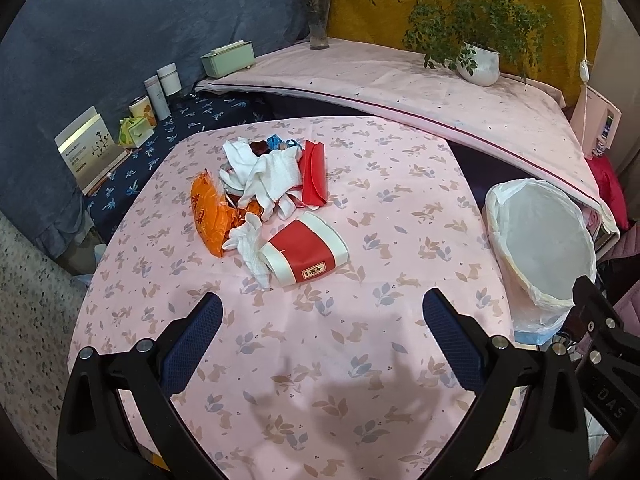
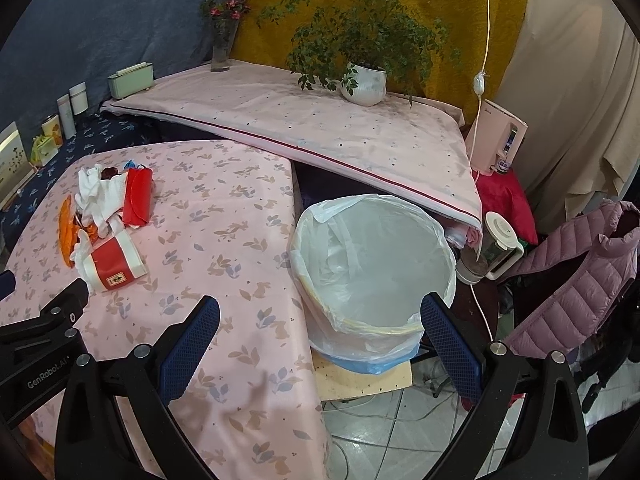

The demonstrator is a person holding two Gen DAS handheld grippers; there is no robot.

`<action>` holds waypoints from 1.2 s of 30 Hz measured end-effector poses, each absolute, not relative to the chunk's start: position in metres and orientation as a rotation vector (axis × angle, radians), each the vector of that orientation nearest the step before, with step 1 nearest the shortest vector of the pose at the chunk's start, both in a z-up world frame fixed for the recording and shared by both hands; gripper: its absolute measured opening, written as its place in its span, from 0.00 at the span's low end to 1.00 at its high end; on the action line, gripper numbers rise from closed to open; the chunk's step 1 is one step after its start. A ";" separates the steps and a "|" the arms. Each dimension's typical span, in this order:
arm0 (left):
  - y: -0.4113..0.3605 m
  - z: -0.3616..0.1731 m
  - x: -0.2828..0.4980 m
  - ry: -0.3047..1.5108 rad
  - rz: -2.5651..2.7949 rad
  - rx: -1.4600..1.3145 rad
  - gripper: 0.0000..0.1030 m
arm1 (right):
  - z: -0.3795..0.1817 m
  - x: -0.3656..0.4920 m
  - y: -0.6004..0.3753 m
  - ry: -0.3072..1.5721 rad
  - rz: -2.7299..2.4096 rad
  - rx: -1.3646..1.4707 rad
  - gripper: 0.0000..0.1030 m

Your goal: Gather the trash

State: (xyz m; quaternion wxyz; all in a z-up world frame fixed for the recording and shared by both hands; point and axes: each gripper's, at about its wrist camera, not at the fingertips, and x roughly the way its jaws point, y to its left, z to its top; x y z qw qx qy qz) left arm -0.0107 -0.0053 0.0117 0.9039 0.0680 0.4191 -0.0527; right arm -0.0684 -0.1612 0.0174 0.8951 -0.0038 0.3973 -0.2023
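A pile of trash lies on the pink rabbit-print table (image 1: 360,208): a red-and-cream paper box (image 1: 306,250), white gloves (image 1: 272,176), an orange plastic bag (image 1: 208,212) and a red envelope (image 1: 314,172). My left gripper (image 1: 322,312) is open and empty, above the table in front of the pile. A white-lined trash bin (image 2: 372,260) stands beside the table's right edge. My right gripper (image 2: 320,316) is open and empty, near the bin's front rim. The pile also shows in the right wrist view, with the box (image 2: 114,262) nearest.
A higher pink-covered surface (image 1: 400,80) behind holds a potted plant (image 1: 480,62), a flower vase (image 1: 319,28) and a green box (image 1: 228,58). Cups and a card stand (image 1: 86,140) line the left. A pink jacket (image 2: 580,280), blender (image 2: 496,248) and cables lie right of the bin.
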 end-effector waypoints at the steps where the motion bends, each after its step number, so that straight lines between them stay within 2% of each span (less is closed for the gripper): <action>1: -0.006 0.012 -0.011 0.865 -0.111 0.140 0.93 | 0.018 -0.069 -0.161 0.823 -0.419 -0.009 0.93; 36: 0.031 0.000 0.006 0.885 -0.089 0.068 0.93 | 0.011 -0.046 -0.130 0.834 -0.363 -0.043 0.93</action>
